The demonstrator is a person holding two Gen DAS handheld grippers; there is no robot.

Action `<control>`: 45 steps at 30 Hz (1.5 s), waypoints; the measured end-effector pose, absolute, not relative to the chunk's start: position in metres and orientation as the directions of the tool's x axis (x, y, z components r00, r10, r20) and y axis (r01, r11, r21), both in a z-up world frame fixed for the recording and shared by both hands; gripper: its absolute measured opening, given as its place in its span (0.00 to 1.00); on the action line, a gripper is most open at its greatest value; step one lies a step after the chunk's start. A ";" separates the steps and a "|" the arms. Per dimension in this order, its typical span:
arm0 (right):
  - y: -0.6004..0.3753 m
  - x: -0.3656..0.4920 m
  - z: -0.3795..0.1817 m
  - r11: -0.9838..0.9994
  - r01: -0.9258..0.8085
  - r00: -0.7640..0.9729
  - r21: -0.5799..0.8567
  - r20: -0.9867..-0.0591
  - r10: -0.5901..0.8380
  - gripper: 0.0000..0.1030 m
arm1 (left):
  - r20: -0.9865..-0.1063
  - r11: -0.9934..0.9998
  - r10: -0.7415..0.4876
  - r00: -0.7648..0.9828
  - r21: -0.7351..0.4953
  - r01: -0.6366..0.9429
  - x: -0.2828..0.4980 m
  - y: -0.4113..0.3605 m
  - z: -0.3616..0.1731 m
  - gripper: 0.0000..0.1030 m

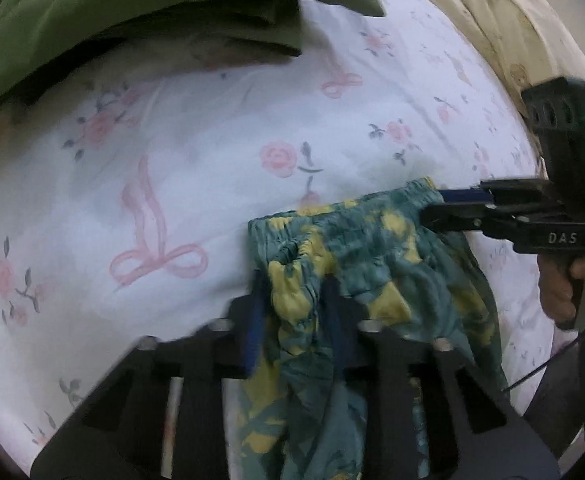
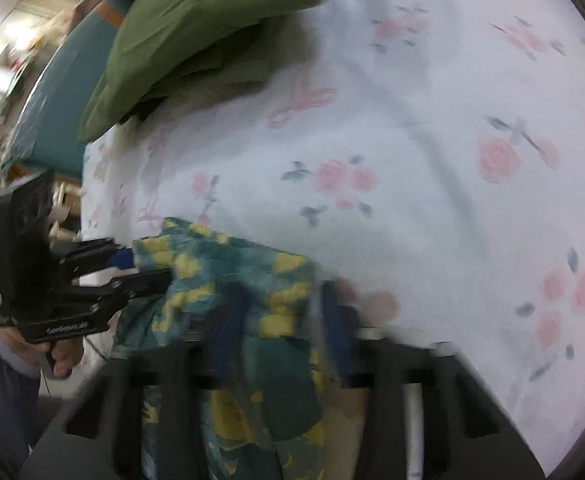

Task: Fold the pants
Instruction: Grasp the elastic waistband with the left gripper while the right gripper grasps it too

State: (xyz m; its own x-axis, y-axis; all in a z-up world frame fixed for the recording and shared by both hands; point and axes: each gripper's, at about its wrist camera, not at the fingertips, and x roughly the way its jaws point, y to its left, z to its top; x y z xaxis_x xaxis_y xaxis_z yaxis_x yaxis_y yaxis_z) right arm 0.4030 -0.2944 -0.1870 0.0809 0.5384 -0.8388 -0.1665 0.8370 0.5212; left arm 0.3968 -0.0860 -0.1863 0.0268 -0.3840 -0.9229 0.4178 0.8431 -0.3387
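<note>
Teal pants with yellow blotches (image 1: 356, 240) hang by their gathered waistband over a white floral bedsheet (image 1: 172, 152). In the left wrist view my left gripper (image 1: 294, 316) is shut on the waistband's left end, with cloth bunched between the blue pads. My right gripper (image 1: 432, 206) comes in from the right and pinches the waistband's other corner. In the right wrist view the pants (image 2: 228, 256) are stretched between my right gripper (image 2: 280, 320), shut on the cloth, and my left gripper (image 2: 148, 268) at the left. The legs drop out of sight below both grippers.
A folded olive-green cloth (image 1: 132, 8) (image 2: 196, 32) lies at the far side of the bed. A cream blanket (image 1: 492, 8) is heaped at the upper right. A person's hands (image 1: 572, 284) (image 2: 60, 356) hold the gripper handles. A teal surface (image 2: 52, 112) borders the bed.
</note>
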 end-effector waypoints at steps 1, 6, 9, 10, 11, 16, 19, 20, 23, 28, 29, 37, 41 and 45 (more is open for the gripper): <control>-0.291 0.404 -0.181 0.845 -0.204 0.091 0.494 -0.850 0.519 0.19 | -0.922 0.841 -0.386 0.035 -0.336 0.425 0.398 -0.086 -0.182 0.14; -0.286 0.430 -0.140 0.856 -0.287 0.186 0.430 -0.852 0.490 0.17 | -0.898 0.848 -0.403 0.177 -0.293 0.443 0.421 -0.080 -0.136 0.13; -0.280 0.443 -0.087 0.868 -0.356 0.334 0.346 -0.821 0.464 0.17 | -0.858 0.852 -0.389 0.335 -0.197 0.485 0.431 -0.080 -0.090 0.13; -0.279 0.444 -0.075 0.871 -0.369 0.362 0.325 -0.813 0.456 0.17 | -0.834 0.848 -0.391 0.388 -0.162 0.505 0.431 -0.079 -0.074 0.13; -0.277 0.445 -0.067 0.872 -0.383 0.377 0.306 -0.810 0.450 0.17 | -0.823 0.846 -0.393 0.410 -0.148 0.512 0.430 -0.078 -0.065 0.14; -0.267 0.426 -0.052 0.865 -0.444 0.391 0.235 -0.817 0.423 0.17 | -0.811 0.830 -0.377 0.447 -0.082 0.552 0.407 -0.081 -0.053 0.14; -0.270 0.401 -0.045 0.849 -0.478 0.388 0.226 -0.813 0.435 0.17 | -0.803 0.816 -0.385 0.455 -0.065 0.575 0.386 -0.084 -0.048 0.14; -0.271 0.394 -0.043 0.843 -0.488 0.385 0.227 -0.811 0.441 0.17 | -0.803 0.809 -0.390 0.452 -0.064 0.585 0.378 -0.083 -0.045 0.14; -0.273 0.361 -0.039 0.828 -0.514 0.368 0.224 -0.814 0.449 0.17 | -0.796 0.771 -0.404 0.450 -0.031 0.637 0.343 -0.083 -0.034 0.14; -0.276 0.308 -0.035 0.818 -0.538 0.362 0.204 -0.820 0.443 0.17 | -0.796 0.713 -0.416 0.440 0.015 0.701 0.280 -0.088 -0.028 0.14; -0.276 0.293 -0.035 0.817 -0.542 0.361 0.198 -0.823 0.439 0.17 | -0.798 0.705 -0.416 0.437 0.020 0.709 0.271 -0.089 -0.028 0.14; -0.268 0.203 -0.074 0.808 -0.560 0.275 0.186 -0.877 0.393 0.17 | -0.871 0.636 -0.359 0.336 0.036 0.771 0.177 -0.094 -0.068 0.19; -0.260 0.169 -0.109 0.804 -0.561 0.167 0.198 -0.924 0.344 0.24 | -0.948 0.655 -0.245 0.204 -0.007 0.755 0.156 -0.094 -0.104 0.32; -0.265 0.149 -0.124 0.778 -0.574 0.005 0.257 -0.948 0.318 0.24 | -0.964 0.652 -0.265 0.036 -0.151 0.743 0.145 -0.077 -0.106 0.39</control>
